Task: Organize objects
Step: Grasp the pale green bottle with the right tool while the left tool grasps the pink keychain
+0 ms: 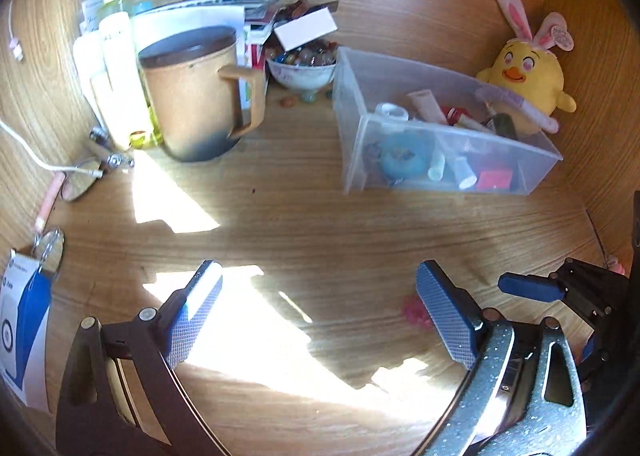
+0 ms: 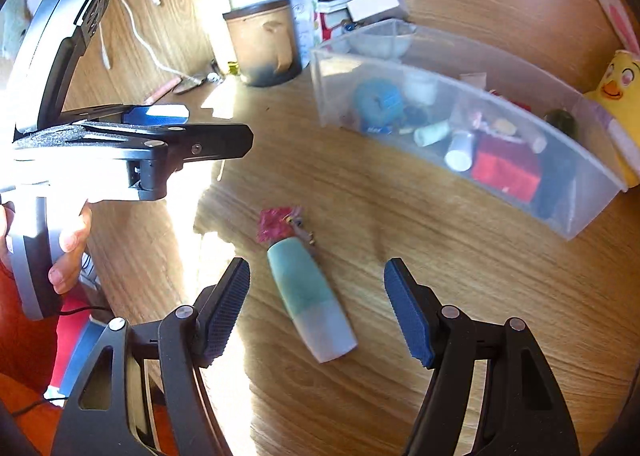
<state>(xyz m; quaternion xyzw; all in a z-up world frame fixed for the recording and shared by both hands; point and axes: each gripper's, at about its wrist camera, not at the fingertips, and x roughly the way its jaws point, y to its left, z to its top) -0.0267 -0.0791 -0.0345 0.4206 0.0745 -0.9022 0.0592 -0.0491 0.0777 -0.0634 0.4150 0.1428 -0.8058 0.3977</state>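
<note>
One pale green cylindrical tube (image 2: 311, 298) lies on the wooden worktop (image 2: 440, 276) between the parted pads of the right gripper (image 2: 318, 312), untouched. Left gripper (image 1: 318, 316): spread wide, empty. One clear plastic bin (image 1: 436, 123), one tan lidded mug (image 1: 196, 91).

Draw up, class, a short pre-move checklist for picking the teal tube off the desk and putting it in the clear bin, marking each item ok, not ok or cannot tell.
1. Right gripper open, nothing held: ok.
2. Teal tube lies between its fingers, untouched: ok.
3. Pink hair tie touches the tube's far end and may drag along: not ok.
4. Clear bin has room on top: ok.
5. Left gripper open, nothing held: ok.
6. Tube cap closed: cannot tell.
</note>
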